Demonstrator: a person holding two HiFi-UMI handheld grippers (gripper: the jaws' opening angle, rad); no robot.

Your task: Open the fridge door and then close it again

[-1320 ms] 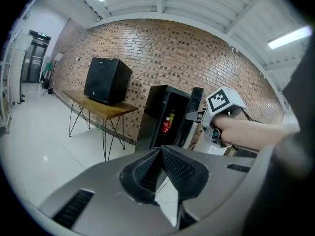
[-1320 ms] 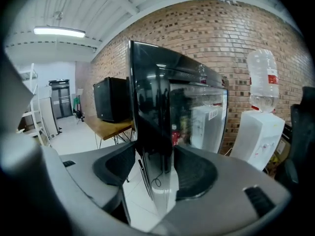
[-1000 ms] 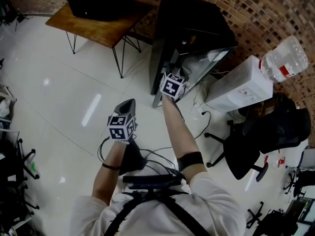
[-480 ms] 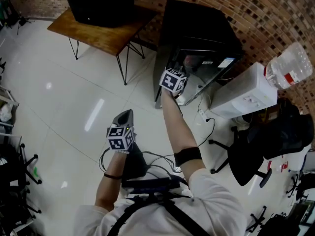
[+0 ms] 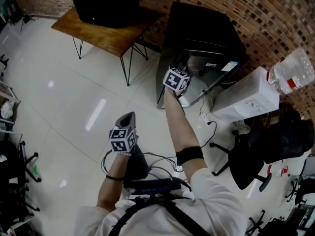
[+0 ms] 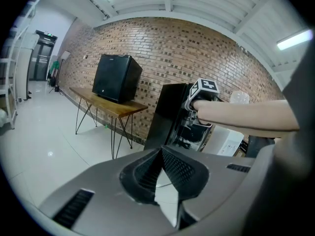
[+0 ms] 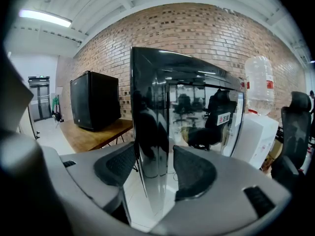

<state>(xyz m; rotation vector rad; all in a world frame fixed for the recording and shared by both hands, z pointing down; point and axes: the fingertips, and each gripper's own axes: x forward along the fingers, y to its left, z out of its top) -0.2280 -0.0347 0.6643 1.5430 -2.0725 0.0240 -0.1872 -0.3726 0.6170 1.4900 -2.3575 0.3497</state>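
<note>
The black fridge (image 5: 202, 23) stands against the brick wall, and its glass door (image 5: 209, 68) is partly ajar. My right gripper (image 5: 181, 69) reaches out at arm's length to the door's free edge. In the right gripper view the glossy door edge (image 7: 150, 132) fills the gap between the two pads, so the right gripper (image 7: 153, 168) is shut on it. The left gripper (image 5: 127, 119) hangs lower and nearer my body, over the white floor. Its jaws meet with nothing between them, as the left gripper (image 6: 160, 154) shows in its own view.
Left of the fridge a wooden table (image 5: 113, 33) on thin metal legs carries a black box (image 5: 103, 1). A white water dispenser (image 5: 246, 95) with a bottle (image 5: 293, 70) stands right of the fridge. A black office chair (image 5: 266, 146) is beside it. Cables (image 5: 157, 157) lie near my feet.
The right gripper has shifted a little sideways with the door edge in its jaws. My left gripper has come slightly lower and stays shut.
</note>
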